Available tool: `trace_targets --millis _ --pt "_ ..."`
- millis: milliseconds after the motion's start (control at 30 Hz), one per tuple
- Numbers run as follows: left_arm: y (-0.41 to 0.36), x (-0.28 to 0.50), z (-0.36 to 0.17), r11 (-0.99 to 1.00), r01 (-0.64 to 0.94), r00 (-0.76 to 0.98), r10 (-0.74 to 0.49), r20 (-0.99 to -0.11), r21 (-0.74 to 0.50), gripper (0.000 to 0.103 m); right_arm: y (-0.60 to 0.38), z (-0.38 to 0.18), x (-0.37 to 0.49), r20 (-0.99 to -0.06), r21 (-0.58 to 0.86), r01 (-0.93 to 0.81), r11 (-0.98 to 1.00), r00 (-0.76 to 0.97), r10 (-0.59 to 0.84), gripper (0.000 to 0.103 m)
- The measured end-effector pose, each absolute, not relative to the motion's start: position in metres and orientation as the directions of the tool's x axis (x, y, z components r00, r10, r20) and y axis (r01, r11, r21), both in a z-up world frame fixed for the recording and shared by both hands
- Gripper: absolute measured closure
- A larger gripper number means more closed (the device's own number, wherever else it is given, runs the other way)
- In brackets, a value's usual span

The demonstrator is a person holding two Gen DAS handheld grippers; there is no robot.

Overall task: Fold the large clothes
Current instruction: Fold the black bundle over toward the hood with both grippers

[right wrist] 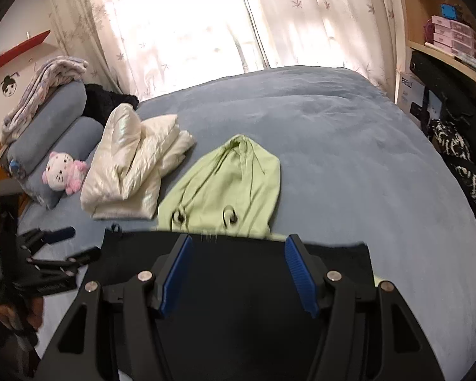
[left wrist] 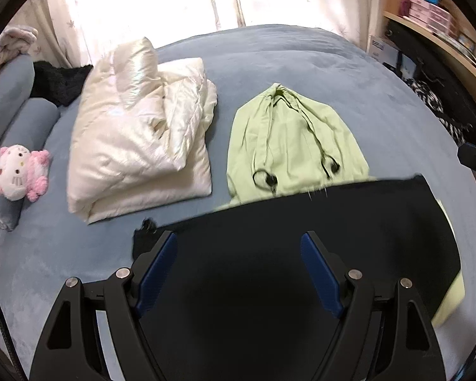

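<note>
Your left gripper (left wrist: pixel 239 239) tilts steeply down over the near edge of the bed (left wrist: pixel 301 57), its blue ribbed pads (left wrist: pixel 320 273) spread wide with nothing pinched between them, only the black garment (left wrist: pixel 333 222) lying flat beneath. Your right gripper (right wrist: pixel 238 243) takes the same downward slant, jaws wide too and clear of the cloth. In the right wrist view your left hand (right wrist: pixel 12 311) shows at the near left, wrapped round its tool's handle. The black garment is matte and smooth, laid as a broad rectangle whose long axis runs left to right; its straight far edge covers the lower part of the pale green hoodie (left wrist: pixel 288 139). That hoodie is thin, softly creased cotton, long axis running near to far, its gathered hood pointing to the far side and two dark drawcords trailing back toward you. Just left of it sits a cream puffer jacket (left wrist: pixel 136 146), glossy, quilted and folded into a thick pad. Farther left, a pink-and-white plush toy (left wrist: pixel 20 173) rests on blue-grey bolster pillows (left wrist: pixel 6 95). The bed's cover is velvety blue-grey, and pale patterned curtains (left wrist: pixel 174 0) hang beyond it.
</note>
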State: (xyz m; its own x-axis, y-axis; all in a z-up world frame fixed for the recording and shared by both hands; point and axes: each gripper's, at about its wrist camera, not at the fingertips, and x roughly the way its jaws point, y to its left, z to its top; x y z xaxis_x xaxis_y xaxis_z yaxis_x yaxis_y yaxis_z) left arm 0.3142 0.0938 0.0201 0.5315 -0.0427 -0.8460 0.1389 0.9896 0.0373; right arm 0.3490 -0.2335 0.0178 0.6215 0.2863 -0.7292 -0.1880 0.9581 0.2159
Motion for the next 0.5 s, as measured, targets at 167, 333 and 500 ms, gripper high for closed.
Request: trace_targets --millis 167,333,500 --pt "0.083 0.37 -0.004 0.993 0.112 0.54 -0.023 -0.841 0.045 0.025 -0.233 -0.016 0.421 -0.777 0.264 -0.147 0.953 0.553 0.3 0.042" --pt "0.067 0.424 -0.033 0.991 0.105 0.541 0.009 -0.841 0.078 0.025 -0.24 -0.069 0.485 -0.819 0.302 -0.064 0.951 0.494 0.294 0.042" --pt "0.048 0.462 -0.064 0.984 0.131 0.531 0.031 -0.847 0.118 0.038 -0.247 -0.112 0.529 -0.843 0.33 0.014 0.944 0.455 0.288 0.042"
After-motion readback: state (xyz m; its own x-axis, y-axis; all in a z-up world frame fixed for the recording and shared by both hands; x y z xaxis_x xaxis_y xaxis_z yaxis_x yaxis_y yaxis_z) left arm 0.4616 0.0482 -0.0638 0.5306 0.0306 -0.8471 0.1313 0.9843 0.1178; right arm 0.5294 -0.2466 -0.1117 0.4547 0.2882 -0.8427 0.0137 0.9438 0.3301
